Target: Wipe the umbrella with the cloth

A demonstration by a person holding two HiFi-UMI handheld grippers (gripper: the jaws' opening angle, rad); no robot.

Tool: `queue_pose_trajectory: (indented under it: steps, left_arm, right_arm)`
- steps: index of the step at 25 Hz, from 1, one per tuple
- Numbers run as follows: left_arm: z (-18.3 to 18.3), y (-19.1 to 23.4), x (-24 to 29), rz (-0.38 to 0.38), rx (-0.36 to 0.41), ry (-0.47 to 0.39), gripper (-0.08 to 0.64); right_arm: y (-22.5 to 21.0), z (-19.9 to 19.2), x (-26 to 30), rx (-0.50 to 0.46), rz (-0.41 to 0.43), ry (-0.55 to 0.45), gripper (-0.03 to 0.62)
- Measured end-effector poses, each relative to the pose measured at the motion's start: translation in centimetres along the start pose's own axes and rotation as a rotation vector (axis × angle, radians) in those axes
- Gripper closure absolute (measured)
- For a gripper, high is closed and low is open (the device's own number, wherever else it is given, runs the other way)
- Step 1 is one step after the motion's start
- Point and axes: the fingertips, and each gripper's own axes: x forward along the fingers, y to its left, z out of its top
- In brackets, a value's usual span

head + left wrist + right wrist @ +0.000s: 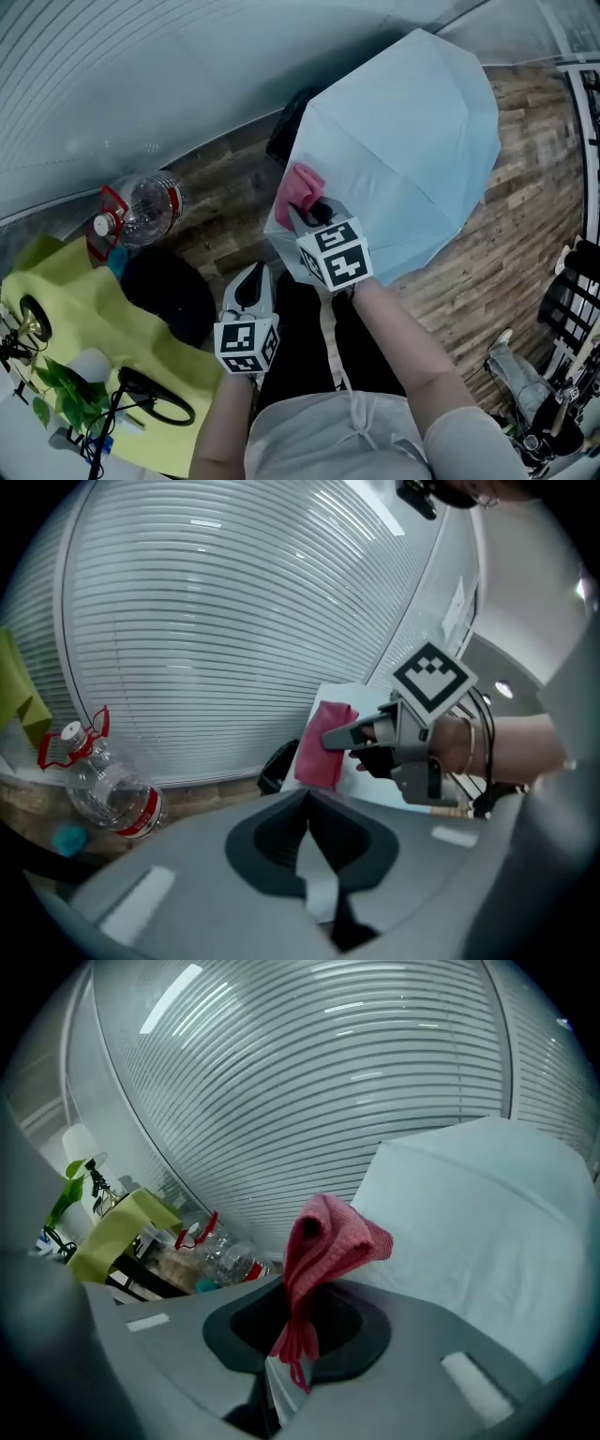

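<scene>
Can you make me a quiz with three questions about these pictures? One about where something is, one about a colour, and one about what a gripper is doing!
1. Where is the big clear bottle?
A) lying on the floor, left of the umbrella
B) on top of the umbrella
C) in a gripper

2. What colour is the cloth?
A) green
B) pinkish red
C) black

3. What is the left gripper doing?
A) holding the cloth
B) holding the bottle
C) shut on nothing

Answers:
1 A: the head view shows it on its side on the wooden floor.
2 B: it looks pinkish red in all three views.
3 C: its jaws meet with nothing between them; the right gripper holds the cloth.
</scene>
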Motion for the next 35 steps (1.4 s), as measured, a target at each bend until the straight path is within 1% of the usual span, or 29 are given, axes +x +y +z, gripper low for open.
queue_pose_trajectory:
  steps: [5, 9, 11, 15, 20, 23, 28, 35]
  left_arm:
    - [0.5, 2.3, 0.0, 0.025, -0.05, 0.003, 0.554]
    - [0.0, 2.2, 0.5, 0.021, -0.057, 0.022, 0.554]
    - [-0.1, 1.5, 0.8, 0.015, -0.052, 0.028, 0.554]
    - [0.1, -0.6, 1.5, 0.005, -0.033, 0.029, 0.554]
    - [0.2, -3.8, 2.5, 0.0, -0.052, 0.018, 0.554]
    - [0.6, -6.0, 3.0, -0.015, -0.021, 0.016, 0.554]
    - [0.6, -9.5, 3.9, -0.033, 0.009, 0.024, 0.554]
    - [0.0, -14.6, 5.1, -0.06, 0.055, 0.047, 0.554]
  right_arm:
    - [0.2, -0.9, 2.5, -0.026, -0.012, 0.054, 0.535]
    - [-1.8, -0.8, 2.6, -0.029, -0.072, 0.041, 0.535]
    - [-2.7, -0.7, 2.1, -0.02, -0.084, 0.032, 0.535]
    - [-4.1, -1.0, 0.8, -0.001, -0.079, 0.024, 0.535]
    - [-6.1, -2.4, -1.3, -0.003, -0.081, 0.022, 0.535]
    - [-7.5, -3.1, -2.9, 0.021, -0.084, 0.009, 0.535]
    - [-9.7, -4.2, -5.6, 0.038, -0.075, -0.01, 0.535]
    - [-12.4, -5.7, -9.2, 0.026, -0.024, -0.053, 0.534]
